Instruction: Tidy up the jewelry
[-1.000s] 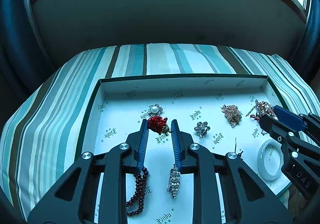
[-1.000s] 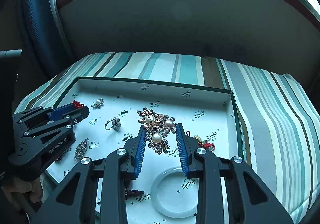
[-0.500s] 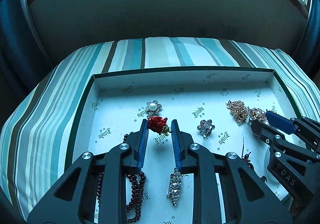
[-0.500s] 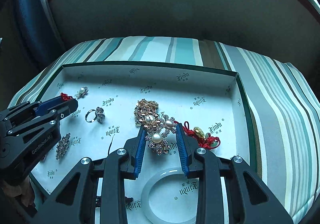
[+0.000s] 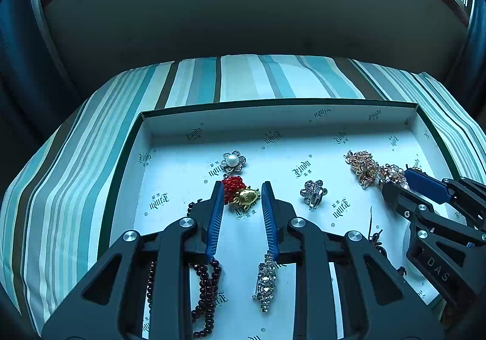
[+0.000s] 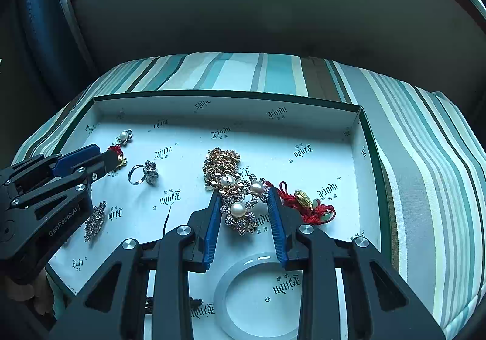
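The left gripper [image 5: 240, 192] has just been opening, jaws apart around the red-knotted gold charm [image 5: 243, 194]; the right gripper [image 6: 243, 198] brackets the pearl brooch [image 6: 240, 203], its grip unclear.

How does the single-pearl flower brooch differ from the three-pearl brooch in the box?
The single-pearl flower brooch carries one pearl; the three-pearl brooch carries three. The single-pearl flower brooch looks all silver and is the smaller; the three-pearl brooch mixes rose-gold petals with rhinestones. Only the three-pearl brooch sits between the right gripper's fingers, against a gold chain pile. Both are pearl-and-rhinestone flowers lying on the box floor.
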{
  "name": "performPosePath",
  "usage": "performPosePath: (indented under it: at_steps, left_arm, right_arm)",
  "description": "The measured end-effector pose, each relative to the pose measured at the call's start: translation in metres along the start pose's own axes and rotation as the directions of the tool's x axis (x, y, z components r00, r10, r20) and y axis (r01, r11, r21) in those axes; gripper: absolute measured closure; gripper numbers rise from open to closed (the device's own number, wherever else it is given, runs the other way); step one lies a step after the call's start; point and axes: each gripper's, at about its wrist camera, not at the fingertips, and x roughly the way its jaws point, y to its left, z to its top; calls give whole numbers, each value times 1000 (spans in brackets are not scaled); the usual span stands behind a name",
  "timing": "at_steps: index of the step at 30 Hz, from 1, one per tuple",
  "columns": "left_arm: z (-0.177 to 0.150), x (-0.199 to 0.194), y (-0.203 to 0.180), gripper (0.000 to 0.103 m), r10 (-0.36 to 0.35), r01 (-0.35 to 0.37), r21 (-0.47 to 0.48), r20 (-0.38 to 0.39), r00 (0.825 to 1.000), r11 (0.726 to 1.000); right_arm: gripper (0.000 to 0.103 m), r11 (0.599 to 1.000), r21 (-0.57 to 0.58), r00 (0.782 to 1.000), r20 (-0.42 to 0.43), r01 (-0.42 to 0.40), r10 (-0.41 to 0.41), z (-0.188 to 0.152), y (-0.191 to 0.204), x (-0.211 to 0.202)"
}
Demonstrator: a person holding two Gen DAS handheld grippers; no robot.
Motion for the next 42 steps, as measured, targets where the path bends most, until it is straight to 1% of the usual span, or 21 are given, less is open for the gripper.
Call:
performPosePath:
  at_steps: [2, 6, 7, 8, 9, 13, 14, 15, 20, 23, 25, 26, 27, 30, 32, 34, 36, 42]
  left_arm:
    - [-1, -1, 1, 67, 2, -2, -4, 3, 1000, 1000]
    - [-2, -3, 2, 64, 4, -4, 2, 5, 1000, 1000]
    - [-2, -2, 2, 63, 4, -4, 2, 5, 1000, 1000]
    - [-3, -3, 3, 61, 4, -4, 3, 5, 1000, 1000]
    - [-3, -3, 3, 58, 5, -5, 4, 6, 1000, 1000]
    - [-2, -4, 4, 57, 6, -6, 1, 10, 1000, 1000]
    - [-2, -5, 3, 56, 6, -6, 0, 11, 1000, 1000]
    - [-2, -5, 4, 51, 6, -6, -1, 12, 1000, 1000]
    - [-2, -7, 4, 47, 4, -4, -4, 15, 1000, 1000]
    - [-3, -8, 3, 40, 1, -1, -3, 20, 1000, 1000]
    - [-3, -9, 1, 36, 3, -3, 0, 20, 1000, 1000]
    - [-3, -9, 1, 32, 7, -7, 0, 22, 1000, 1000]
    - [-3, -10, 0, 28, 10, -10, 1, 24, 1000, 1000]
    - [-3, -12, 0, 24, 6, -6, -1, 31, 1000, 1000]
    - [-4, -15, 0, 20, 4, -4, -3, 35, 999, 1000]
    - [-5, -17, 0, 18, 10, -10, -4, 46, 999, 1000]
    - [-5, -20, 0, 13, 21, -21, -3, 62, 998, 1000]
    - [-8, -31, 4, 9, 62, -59, -31, 104, 993, 998]
  right_arm:
    - [72, 1000, 0, 1000, -1, -1, 1, 0, 0, 0]
    - [70, 1000, -2, 1000, -10, -3, 3, -1, -1, 1]
    - [67, 1000, -3, 1000, -9, -4, 4, -1, 0, 1]
    - [56, 1000, -3, 1000, -5, -2, 2, -1, 0, 0]
    - [50, 1000, -2, 1000, 3, -2, 2, -1, 0, -2]
    - [48, 1000, -4, 1000, 16, 2, -2, 0, 0, -7]
    - [48, 1000, -3, 1000, 17, 2, -2, 1, 0, -7]
    - [48, 1000, -4, 1000, 17, 2, -2, 1, 0, -7]
    - [48, 1000, 4, 1000, 18, 3, -3, 0, -1, -7]
    - [48, 1000, 8, 1000, 20, 3, -3, -1, -2, -7]
    - [43, 1000, 10, 1000, 22, 5, -5, -2, -2, -8]
    - [40, 1000, 12, 1000, 26, 6, -6, -2, -2, -9]
    - [38, 1000, 15, 1000, 30, 6, -6, -3, -2, -10]
    - [37, 1000, 24, 999, 42, 2, -3, -4, -3, -13]
    - [32, 1000, 30, 999, 50, 3, -4, -5, -5, -15]
    - [30, 999, 36, 998, 63, 4, -6, -6, -6, -18]
    - [27, 999, 41, 997, 74, 3, -6, -7, -8, -22]
    - [23, 997, 72, 994, 112, 7, -15, -14, -15, -34]
